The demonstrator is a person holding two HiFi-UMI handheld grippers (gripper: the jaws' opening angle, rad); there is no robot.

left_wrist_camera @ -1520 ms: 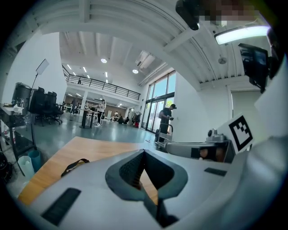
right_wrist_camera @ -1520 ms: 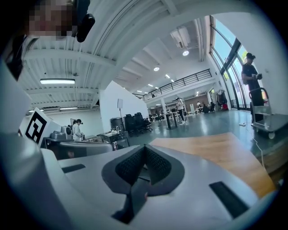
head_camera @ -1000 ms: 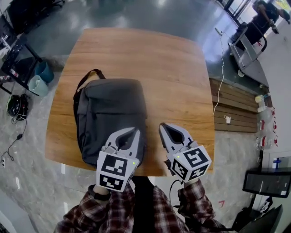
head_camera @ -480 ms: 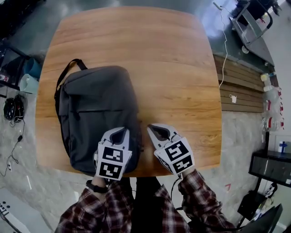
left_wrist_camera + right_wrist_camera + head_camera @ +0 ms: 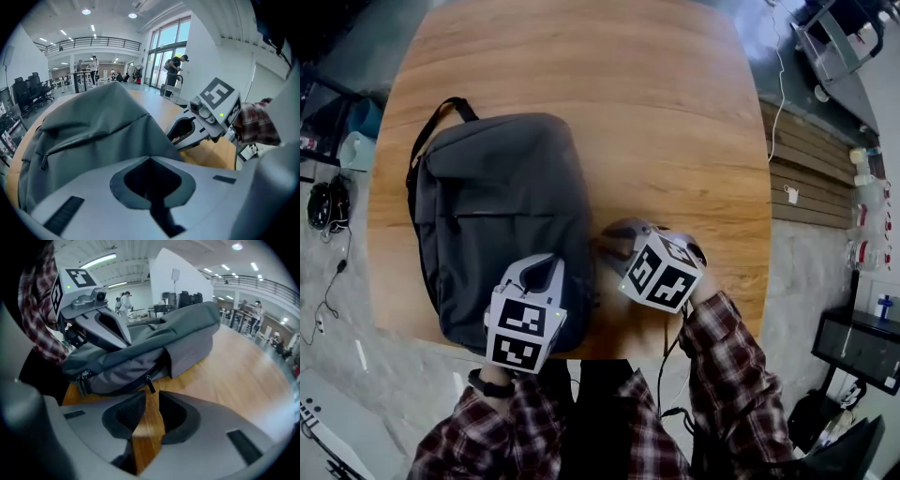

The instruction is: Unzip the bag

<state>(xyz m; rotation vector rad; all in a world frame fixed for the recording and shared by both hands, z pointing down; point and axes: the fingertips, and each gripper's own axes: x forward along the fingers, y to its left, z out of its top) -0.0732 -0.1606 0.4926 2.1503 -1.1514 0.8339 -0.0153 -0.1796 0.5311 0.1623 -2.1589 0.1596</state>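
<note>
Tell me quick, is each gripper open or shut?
Left gripper: shut, over the bag, nothing visibly held.
Right gripper: open, empty, facing the zip pull.

Near end of bag beneath left tongs; table far edge off-frame

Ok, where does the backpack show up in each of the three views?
Head view: backpack lies flat on the left half of the wooden table, its near end under the left gripper.
Left gripper view: backpack fills left and centre, just past the shut jaws.
Right gripper view: backpack runs from upper left to centre, zippered side facing the open jaws.
Shared landmark: that table, at right in both gripper views.
</note>
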